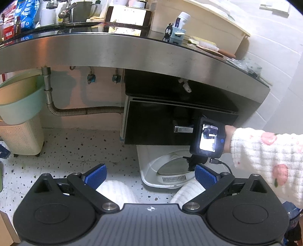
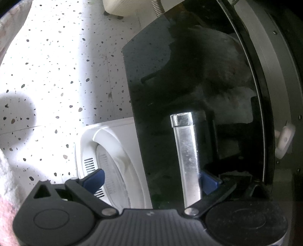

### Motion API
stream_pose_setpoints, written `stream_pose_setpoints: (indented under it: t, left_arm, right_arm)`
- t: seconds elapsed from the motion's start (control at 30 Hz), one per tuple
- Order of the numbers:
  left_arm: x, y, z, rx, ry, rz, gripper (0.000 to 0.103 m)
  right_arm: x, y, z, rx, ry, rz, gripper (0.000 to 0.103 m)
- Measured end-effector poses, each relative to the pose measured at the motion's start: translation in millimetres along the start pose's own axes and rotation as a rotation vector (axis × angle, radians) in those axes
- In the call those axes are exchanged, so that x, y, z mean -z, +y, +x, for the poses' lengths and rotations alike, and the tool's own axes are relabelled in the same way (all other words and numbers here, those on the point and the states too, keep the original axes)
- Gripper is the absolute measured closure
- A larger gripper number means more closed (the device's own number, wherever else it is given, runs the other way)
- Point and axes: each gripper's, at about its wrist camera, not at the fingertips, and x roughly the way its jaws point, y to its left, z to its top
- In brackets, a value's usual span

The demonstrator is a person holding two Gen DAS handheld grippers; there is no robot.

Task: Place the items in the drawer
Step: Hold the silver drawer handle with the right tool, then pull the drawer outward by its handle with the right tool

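A glossy black drawer (image 1: 151, 124) hangs under the steel-edged counter (image 1: 132, 53), its front standing a little out from the cabinet. Its metal bar handle (image 1: 183, 129) sits at the front's middle. In the left wrist view the right-hand device (image 1: 207, 138) is held right beside that handle. In the right wrist view the handle (image 2: 186, 157) lies between the wide-open blue pads; my right gripper (image 2: 151, 180) is open around it, the right pad (image 2: 209, 181) behind the bar. My left gripper (image 1: 150, 175) is open and empty, held back above the floor.
A white appliance with a round lid (image 1: 166, 170) stands on the speckled floor under the drawer. A green tub on a cream basket (image 1: 19, 106) and a metal drain hose (image 1: 75, 111) are at left. A toothbrush holder (image 1: 177, 32), brushes and a phone (image 1: 127, 17) sit on the counter.
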Motion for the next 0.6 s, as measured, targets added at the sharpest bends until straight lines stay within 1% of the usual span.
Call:
stream_pose_setpoints:
  t: [0.23,0.43,0.5,0.6]
  left_arm:
    - [0.8,-1.2,0.7,0.004,0.001,-0.001,0.002]
    - [0.1,-3.6,1.2,0.017,0.0,0.001,0.002]
    - [0.3,-4.6,0.0,0.024,-0.005,0.003,0.002]
    - [-0.7,-6.4,-2.6,0.029,-0.015,0.012,0.002]
  right_arm:
    - [1.9,2.5,-2.5,0.002,-0.012,0.008,0.0]
    - [8.1,17.8,-16.1,-0.015,-0.04,-0.008,0.0]
    - [11.0,21.5,-21.9,-0.018,-0.051,0.009,0.0]
    - [11.9,23.1,-25.3,-0.005,-0.052,0.014,0.004]
